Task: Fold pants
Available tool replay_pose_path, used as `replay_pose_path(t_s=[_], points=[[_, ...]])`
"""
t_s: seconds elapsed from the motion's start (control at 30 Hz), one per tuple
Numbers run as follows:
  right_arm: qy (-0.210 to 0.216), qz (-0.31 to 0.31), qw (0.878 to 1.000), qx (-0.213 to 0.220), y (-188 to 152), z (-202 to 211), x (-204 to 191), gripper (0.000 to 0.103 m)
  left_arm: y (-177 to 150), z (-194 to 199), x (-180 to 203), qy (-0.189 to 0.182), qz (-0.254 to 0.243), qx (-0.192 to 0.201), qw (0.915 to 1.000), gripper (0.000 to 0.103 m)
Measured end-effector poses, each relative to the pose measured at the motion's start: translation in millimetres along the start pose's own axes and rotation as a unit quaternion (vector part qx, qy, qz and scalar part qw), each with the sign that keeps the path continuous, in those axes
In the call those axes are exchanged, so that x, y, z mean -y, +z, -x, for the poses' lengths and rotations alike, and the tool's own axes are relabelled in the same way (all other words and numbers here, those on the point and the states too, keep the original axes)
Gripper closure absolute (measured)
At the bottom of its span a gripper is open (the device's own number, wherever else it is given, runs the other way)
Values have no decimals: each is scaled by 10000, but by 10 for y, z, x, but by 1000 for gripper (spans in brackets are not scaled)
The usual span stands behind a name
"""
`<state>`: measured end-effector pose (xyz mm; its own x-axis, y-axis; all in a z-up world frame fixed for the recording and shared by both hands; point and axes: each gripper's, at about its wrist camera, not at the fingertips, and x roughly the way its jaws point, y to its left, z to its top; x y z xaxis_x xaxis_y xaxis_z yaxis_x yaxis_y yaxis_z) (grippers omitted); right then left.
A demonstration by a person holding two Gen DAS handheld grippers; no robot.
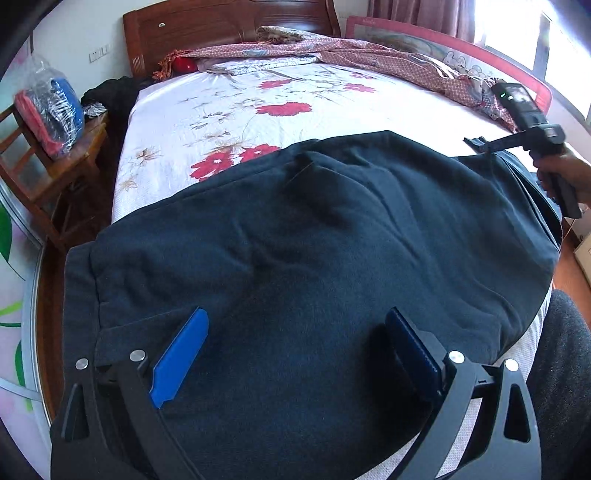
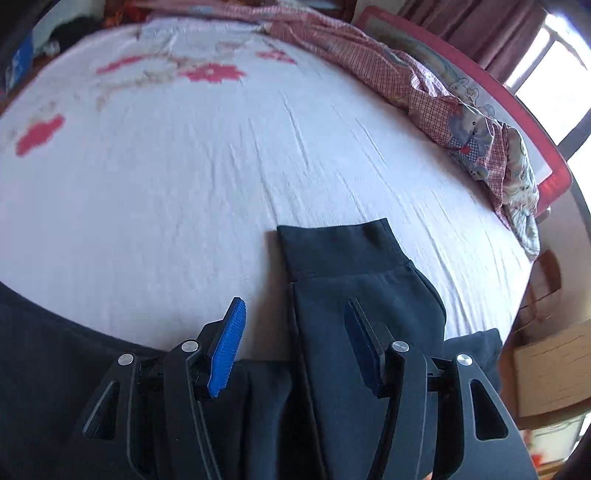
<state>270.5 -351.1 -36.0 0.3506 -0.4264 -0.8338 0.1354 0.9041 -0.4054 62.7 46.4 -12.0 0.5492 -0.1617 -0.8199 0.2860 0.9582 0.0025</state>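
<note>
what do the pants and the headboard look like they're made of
Pants: likely thick cotton fleece or sweatshirt knit, matte dark navy, with a fuzzy surface, soft creases and a ribbed cuff.
Headboard: wood or wood veneer, reddish brown with a glossy finish; grain shows faintly.

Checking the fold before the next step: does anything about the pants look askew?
Yes. One cuffed leg end of the dark pants pokes onto the sheet past the folded bulk, between the pads of the open right claw, so the edges do not line up.
</note>
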Motion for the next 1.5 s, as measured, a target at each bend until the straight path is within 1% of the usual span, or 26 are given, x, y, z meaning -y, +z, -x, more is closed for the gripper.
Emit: replay_pose_path(t_s=[0.07,0.1,0.17,0.2,0.23,0.27,0.33,0.43,0.53,0.63,0.7,0.77,0.87,0.93,1.03,1.07,1.1,1.13,1.17,1.23,1.27,1.3,1.33,1.37,1.43,1.5], points=[[215,-422,9989,46,-16,-35,165,48,8,-18,-20,-15,18,-26,10000,6],[240,-550,9982,18,-23,-39,244,69,29,-31,-22,-14,21,-36,10000,6],[538,-816,9952,28,-37,-26,408,82,33,-37,-23,-13,9,-58,10000,5],[635,-940,9935,93,-48,10,501,97,38,-43,-21,-6,3,-68,10000,5],[767,-1122,9904,238,-58,79,596,97,45,-50,-18,-5,-4,-78,10000,5],[931,-1408,9848,401,-88,178,749,97,46,-53,-19,-8,-2,-86,10000,5],[1387,-2091,9652,733,-218,373,1140,97,43,-53,-18,-6,8,-91,10000,5],[1914,-3260,9199,1044,-655,569,1861,97,50,-74,-5,37,-11,-131,9999,4],[1977,-4155,8810,1103,-1197,527,2482,97,57,-102,12,69,-23,-195,9998,4],[1903,-4866,8487,815,-1757,172,2846,97,72,-110,-2,48,3,-232,9997,3],[1911,-5212,8302,514,-2069,-139,2924,97,72,-115,-3,47,6,-254,9997,3],[1910,-5399,8192,305,-2258,-370,2872,97,75,-120,7,67,-33,-288,9996,3],[1893,-5627,8039,346,-2374,-453,2769,97,93,-117,8,67,-75,-340,9994,3],[1850,-5902,7845,434,-2432,-366,2790,97,100,-107,3,117,-138,-358,9992,3],[1396,-6059,7803,673,-2464,-222,2829,96,104,-96,-44,183,-138,-313,9992,3],[1228,-6163,7766,443,-2484,-282,2839,91,102,-113,-62,176,-109,-320,9993,3],[1257,-6304,7659,154,-2529,-387,2835,71,105,-132,-72,175,-97,-353,9992,3],[1421,-6435,7521,14,-2585,-515,2862,62,117,-138,-75,197,-99,-352,9991,3],[1554,-6536,7407,42,-2643,-551,2868,60,126,-129,-79,202,-100,-326,9992,3],[1061,-6605,7432,57,-2711,-395,2897,58,141,-94,-102,246,-121,-323,9991,3],[824,-6669,7405,87,-2749,-282,2900,58,151,-26,-135,267,-93,-293,9992,3],[822,-6780,7302,182,-2806,-179,2894,58,156,59,-181,150,-65,-249,9996,3],[990,-6838,7224,272,-2843,-95,2866,58,164,184,-244,31,-50,-132,9999,3],[1177,-6743,7285,264,-2833,-37,2815,58,160,320,-313,-11,-63,25,10000,3],[1519,-6381,7543,270,-2724,101,2630,58,148,566,-550,51,-111,314,9994,3],[1811,-6000,7789,241,-2536,239,2392,58,142,659,-867,203,-117,432,9988,3]])
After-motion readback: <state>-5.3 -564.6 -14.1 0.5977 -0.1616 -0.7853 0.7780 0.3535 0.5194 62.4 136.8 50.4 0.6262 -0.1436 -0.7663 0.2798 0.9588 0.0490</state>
